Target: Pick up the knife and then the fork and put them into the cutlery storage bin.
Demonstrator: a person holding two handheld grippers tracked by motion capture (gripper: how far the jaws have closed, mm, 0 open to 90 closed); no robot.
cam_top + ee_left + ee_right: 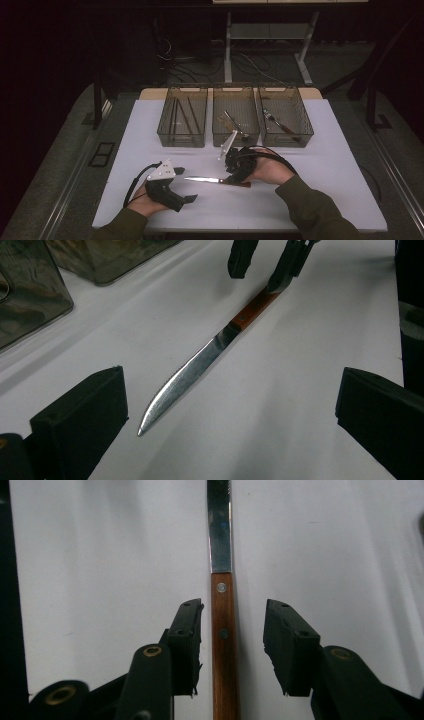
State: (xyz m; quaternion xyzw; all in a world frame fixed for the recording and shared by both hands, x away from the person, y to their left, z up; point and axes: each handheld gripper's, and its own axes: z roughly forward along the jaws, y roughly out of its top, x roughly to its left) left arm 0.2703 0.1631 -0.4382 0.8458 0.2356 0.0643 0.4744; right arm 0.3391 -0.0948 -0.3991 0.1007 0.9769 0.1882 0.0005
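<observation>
We see white worktop (320, 165). Knife (216, 180) flat near front middle, blade pointing left, wooden handle right. Three clear bins along far edge: left bin (183, 116), middle bin (235, 116), right bin (285, 116), side by side.

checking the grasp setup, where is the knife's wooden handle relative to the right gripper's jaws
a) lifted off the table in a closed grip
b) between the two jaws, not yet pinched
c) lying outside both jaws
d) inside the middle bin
b: in the right gripper view the knife lies on the table with its handle between the right gripper jaws, a gap on each side.
</observation>
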